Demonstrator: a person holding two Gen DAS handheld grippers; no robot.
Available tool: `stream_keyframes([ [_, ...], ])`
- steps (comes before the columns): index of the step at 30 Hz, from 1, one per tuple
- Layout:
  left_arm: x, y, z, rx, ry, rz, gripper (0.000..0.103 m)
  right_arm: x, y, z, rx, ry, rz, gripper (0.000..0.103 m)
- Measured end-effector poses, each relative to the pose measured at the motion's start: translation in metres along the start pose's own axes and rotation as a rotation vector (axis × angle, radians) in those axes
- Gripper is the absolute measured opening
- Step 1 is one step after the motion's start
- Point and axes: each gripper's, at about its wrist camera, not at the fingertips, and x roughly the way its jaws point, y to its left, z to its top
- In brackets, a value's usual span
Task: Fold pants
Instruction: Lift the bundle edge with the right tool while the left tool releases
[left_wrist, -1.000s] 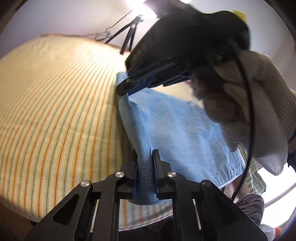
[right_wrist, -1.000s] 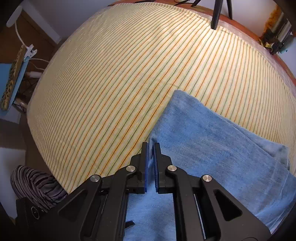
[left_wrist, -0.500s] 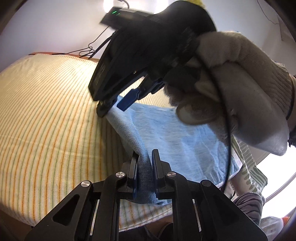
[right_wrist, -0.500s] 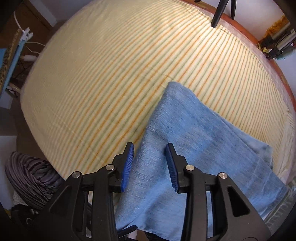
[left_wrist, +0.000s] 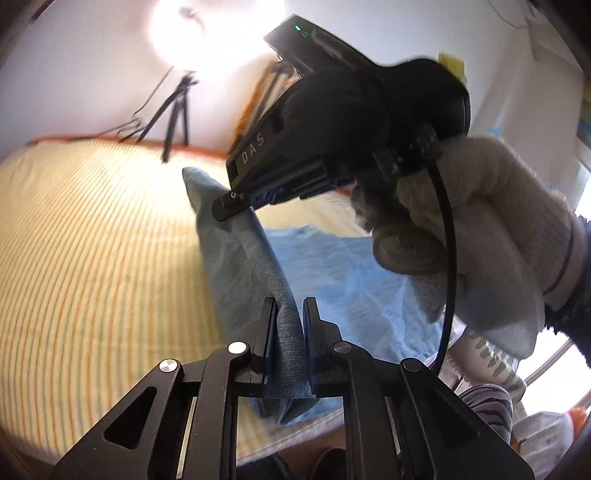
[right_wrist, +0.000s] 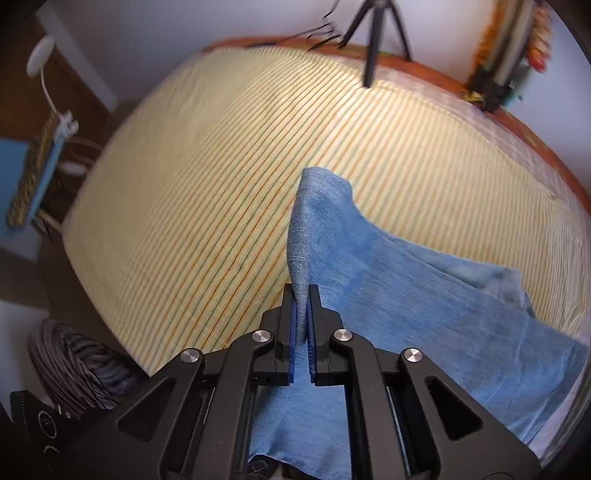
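Jaws of both grippers, left gripper (left_wrist: 289, 325) and right gripper (right_wrist: 302, 314), pinch one pair of pants (right_wrist: 406, 295).

wide striped bed sheet (right_wrist: 229, 177) lay bare left of the pants (right_wrist: 406, 295), free room there, tripod (right_wrist: 373, 40) stood at the far edge, gloved hand (left_wrist: 491, 236) with right gripper (left_wrist: 236, 201) filled the space above the raised fold, near edge crowded

**Around the striped bed**

A yellow striped sheet (right_wrist: 229, 177) covers the bed. A black tripod (right_wrist: 373, 40) stands at twelve o'clock beyond the far edge; a white lamp (right_wrist: 40, 59) sits at ten o'clock; a bright light (left_wrist: 192, 26) glares overhead.
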Motion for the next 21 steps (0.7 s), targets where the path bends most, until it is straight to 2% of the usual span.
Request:
stream_keyframes([
  [4, 0.010, -0.027, 0.009, 0.032, 0.016, -0.050, 0.011, -0.022, -0.020, -0.018, 0.077, -0.091, 0.054, 0.005],
  [6, 0.013, -0.035, 0.014, 0.042, 0.027, -0.073, 0.017, -0.032, -0.032, -0.026, 0.109, -0.127, 0.070, 0.005],
  [9, 0.019, -0.047, 0.018, 0.050, 0.057, -0.093, 0.031, -0.050, -0.058, -0.041, 0.158, -0.174, 0.083, 0.005],
  [12, 0.019, -0.058, 0.017, 0.038, 0.073, -0.136, 0.031, -0.058, -0.080, -0.048, 0.193, -0.206, 0.095, 0.005],
  [15, 0.001, -0.060, 0.015, 0.051, 0.062, -0.167, 0.031, -0.066, -0.103, -0.060, 0.227, -0.239, 0.110, 0.005],
  [17, -0.008, -0.059, 0.016, 0.080, 0.038, -0.145, 0.031, -0.075, -0.118, -0.070, 0.251, -0.263, 0.114, 0.005],
  [19, -0.010, -0.053, 0.014, 0.119, 0.015, -0.087, 0.031, -0.083, -0.135, -0.082, 0.286, -0.287, 0.127, 0.005],
  [21, 0.004, -0.047, 0.014, 0.142, 0.042, -0.022, 0.031, -0.089, -0.147, -0.090, 0.302, -0.299, 0.131, 0.005],
])
